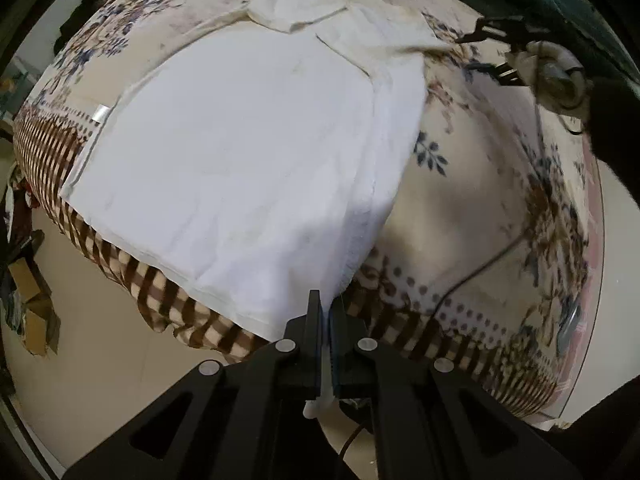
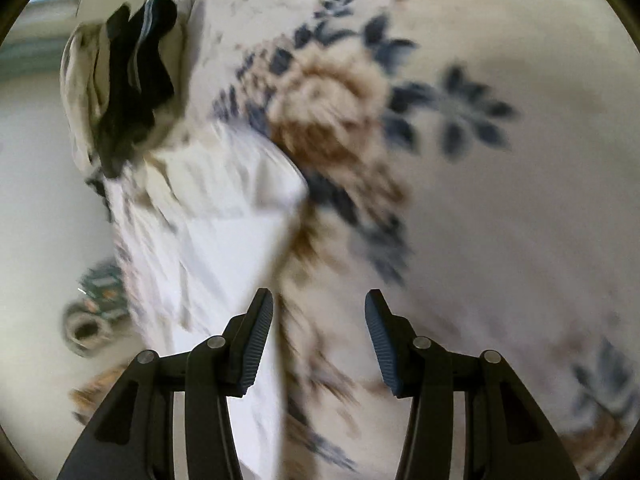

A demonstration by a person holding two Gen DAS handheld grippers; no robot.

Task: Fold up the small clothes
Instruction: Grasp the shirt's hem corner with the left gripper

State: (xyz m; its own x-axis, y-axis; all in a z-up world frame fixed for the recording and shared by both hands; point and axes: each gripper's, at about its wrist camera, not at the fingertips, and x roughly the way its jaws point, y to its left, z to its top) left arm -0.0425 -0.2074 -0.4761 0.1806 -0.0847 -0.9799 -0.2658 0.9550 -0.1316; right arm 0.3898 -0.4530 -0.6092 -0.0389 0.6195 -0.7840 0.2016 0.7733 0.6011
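Left wrist view: we see the whole white cotton T-shirt (image 1: 248, 152) spread flat on the cream floral blanket (image 1: 480, 208) covering the bed, a sleeve folded across its top; the other view, blurred, gives only one edge of it.
Left gripper (image 1: 326, 312): its jaws are pressed together, pinching the shirt's near corner, white fabric showing between the pads.
Right gripper (image 2: 319, 312): we see it spread, nothing between the fingers, hovering over the blanket just beside the shirt's edge (image 2: 224, 240).
Surroundings: brown cardboard scraps (image 1: 34, 312) lie on the floor at left; a dark and pale heap of clothes (image 2: 128, 92) sits beyond the shirt.
Obstruction: the left gripper's black frame hides the shirt's corner.
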